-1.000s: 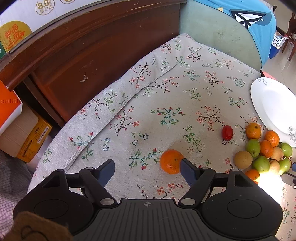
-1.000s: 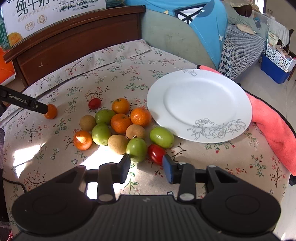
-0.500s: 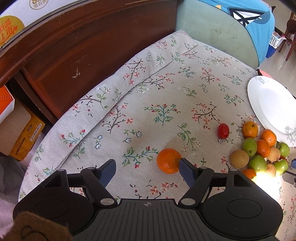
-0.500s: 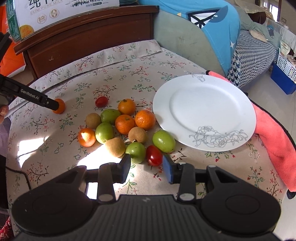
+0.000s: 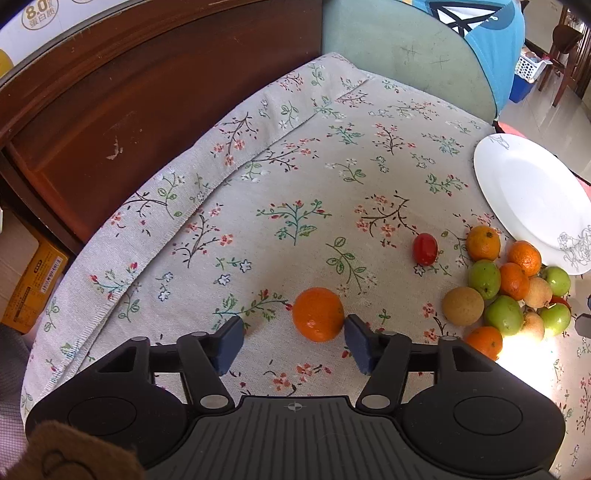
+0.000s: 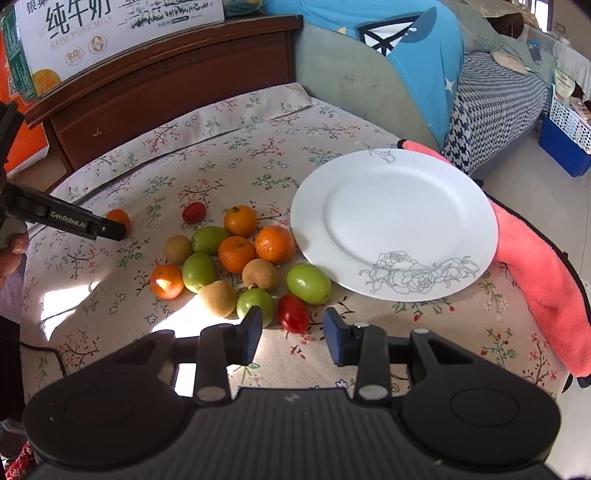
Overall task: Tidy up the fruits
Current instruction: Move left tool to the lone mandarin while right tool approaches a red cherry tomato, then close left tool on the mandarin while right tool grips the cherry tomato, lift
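Observation:
My left gripper (image 5: 293, 338) is open on the floral tablecloth, with a lone orange (image 5: 318, 314) between its fingers, touching the right pad. That orange (image 6: 119, 218) also shows in the right wrist view. My right gripper (image 6: 293, 334) is open and empty, with a red cherry tomato (image 6: 293, 313) just ahead between the fingertips. A cluster of oranges, green fruits and brown fruits (image 6: 236, 254) lies left of an empty white plate (image 6: 395, 218). Another cherry tomato (image 5: 424, 248) sits apart from the cluster.
A pink towel (image 6: 543, 266) lies under the plate's right side at the table edge. A dark wooden headboard (image 5: 147, 96) and a milk carton box (image 6: 110, 33) stand behind the table. A sofa with a blue cushion (image 6: 406, 51) is at the back right.
My left gripper has closed partway around the lone orange, its fingers now nearer each other. My right gripper has drawn back slightly, the cherry tomato staying just ahead of its fingertips.

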